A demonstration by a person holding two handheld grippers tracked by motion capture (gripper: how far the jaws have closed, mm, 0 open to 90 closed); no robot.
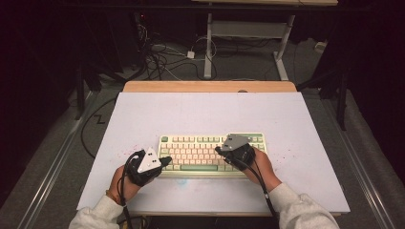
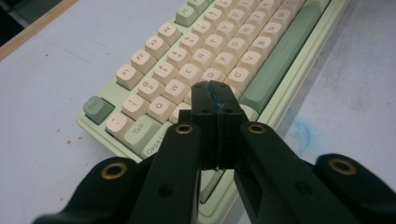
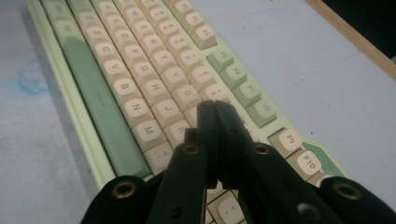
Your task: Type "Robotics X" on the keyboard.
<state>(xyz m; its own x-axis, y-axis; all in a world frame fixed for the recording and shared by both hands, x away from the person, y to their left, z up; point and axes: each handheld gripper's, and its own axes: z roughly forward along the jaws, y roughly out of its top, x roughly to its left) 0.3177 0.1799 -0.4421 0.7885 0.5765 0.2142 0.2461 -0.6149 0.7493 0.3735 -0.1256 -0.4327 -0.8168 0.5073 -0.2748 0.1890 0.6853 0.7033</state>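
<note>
A pale green keyboard (image 1: 210, 151) with cream and green keys lies on the white table top (image 1: 205, 114), near its front edge. My left gripper (image 1: 167, 161) is shut, its tip at the keyboard's left end; in the left gripper view its tip (image 2: 214, 87) hovers over the keys (image 2: 205, 56) near the A and S row. My right gripper (image 1: 218, 150) is shut too, held over the keyboard's right half. In the right gripper view its tip (image 3: 214, 106) sits above the keys (image 3: 140, 60) around J and K. Nothing is between either pair of jaws.
The white top rests on a wooden table (image 1: 210, 86) whose far edge shows. Beyond it stand a desk frame (image 1: 248, 28) and tangled cables (image 1: 162, 57) on the floor. Faint red specks (image 1: 286, 155) and a blue smudge (image 2: 301, 130) mark the white surface.
</note>
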